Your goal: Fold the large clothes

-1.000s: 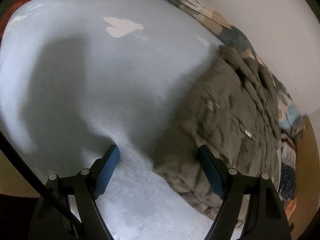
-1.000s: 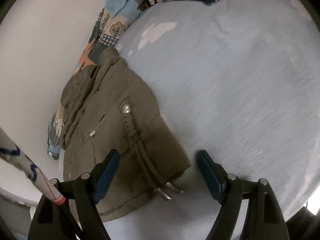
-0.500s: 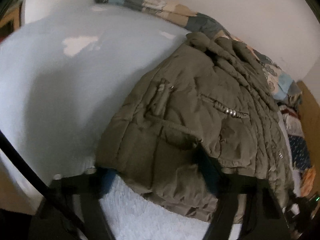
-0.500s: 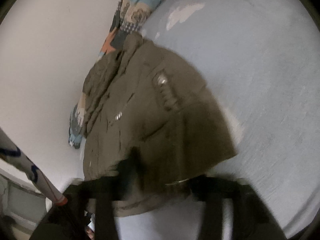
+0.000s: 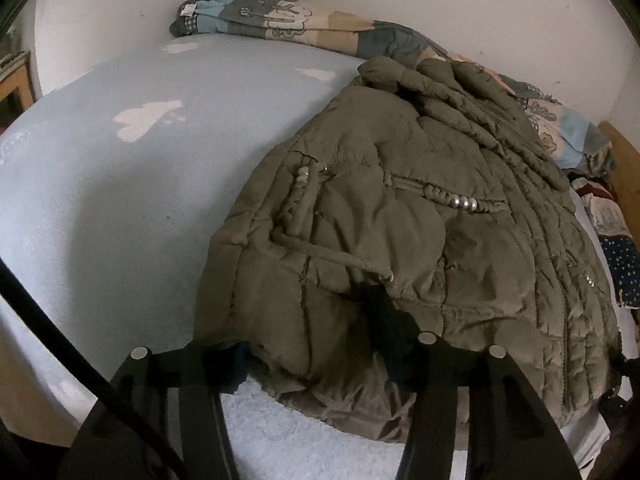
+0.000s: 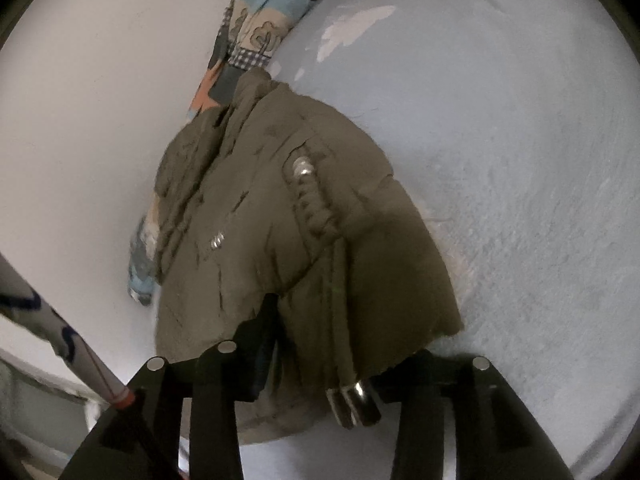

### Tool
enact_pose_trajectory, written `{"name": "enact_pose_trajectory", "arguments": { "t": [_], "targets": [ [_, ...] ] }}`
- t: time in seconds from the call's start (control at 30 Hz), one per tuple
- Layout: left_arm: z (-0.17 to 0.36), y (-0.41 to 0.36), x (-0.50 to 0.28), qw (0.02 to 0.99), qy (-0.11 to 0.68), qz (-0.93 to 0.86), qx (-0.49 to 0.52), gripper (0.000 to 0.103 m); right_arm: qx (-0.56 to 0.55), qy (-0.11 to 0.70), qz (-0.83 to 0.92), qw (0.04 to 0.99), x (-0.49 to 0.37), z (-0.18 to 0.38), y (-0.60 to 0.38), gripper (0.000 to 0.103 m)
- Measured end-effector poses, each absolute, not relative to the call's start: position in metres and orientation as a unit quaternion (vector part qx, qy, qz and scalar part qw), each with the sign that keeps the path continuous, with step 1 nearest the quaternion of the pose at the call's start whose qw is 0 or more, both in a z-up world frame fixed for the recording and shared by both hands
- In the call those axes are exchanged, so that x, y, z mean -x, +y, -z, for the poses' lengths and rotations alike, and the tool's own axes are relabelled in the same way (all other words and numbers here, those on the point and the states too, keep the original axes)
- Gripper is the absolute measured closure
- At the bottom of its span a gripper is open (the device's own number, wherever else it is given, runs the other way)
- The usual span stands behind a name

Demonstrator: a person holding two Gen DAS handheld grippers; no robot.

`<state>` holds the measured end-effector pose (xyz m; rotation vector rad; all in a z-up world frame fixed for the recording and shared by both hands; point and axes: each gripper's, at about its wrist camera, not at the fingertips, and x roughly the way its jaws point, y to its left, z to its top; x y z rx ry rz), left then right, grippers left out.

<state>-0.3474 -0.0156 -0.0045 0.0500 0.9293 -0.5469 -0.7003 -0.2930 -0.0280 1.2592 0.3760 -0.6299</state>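
An olive green quilted jacket (image 5: 420, 240) lies bunched on a pale blue bed sheet (image 5: 120, 184). In the left wrist view my left gripper (image 5: 316, 356) has its jaws around the jacket's near hem; the cloth covers both fingertips. In the right wrist view the jacket (image 6: 288, 216) lies along the wall side of the bed. My right gripper (image 6: 344, 360) has its jaws around the jacket's near edge, with the metal drawstring ends (image 6: 352, 400) hanging between them. Cloth hides how far either gripper has closed.
A patterned quilt (image 5: 304, 24) lies along the white wall (image 5: 440, 0) behind the jacket. More patterned clothes (image 5: 616, 248) sit at the right. A wooden headboard (image 5: 624, 168) is at the far right. The sheet (image 6: 500, 160) spreads wide to the right of the jacket.
Both grippers have moved forward onto the jacket's near edge. One second ago their fingers were open and bare above the sheet; now cloth lies between and over them.
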Motion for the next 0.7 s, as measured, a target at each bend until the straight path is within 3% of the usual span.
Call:
{"name": "enact_pose_trajectory", "arguments": {
  "t": [0.7],
  "targets": [
    [0.008,-0.033,0.351,0.869,0.424,0.237,-0.095,0.037,-0.571,0.166,0.292,0.749,0.694,0.025,-0.293,0.058]
  ]
}}
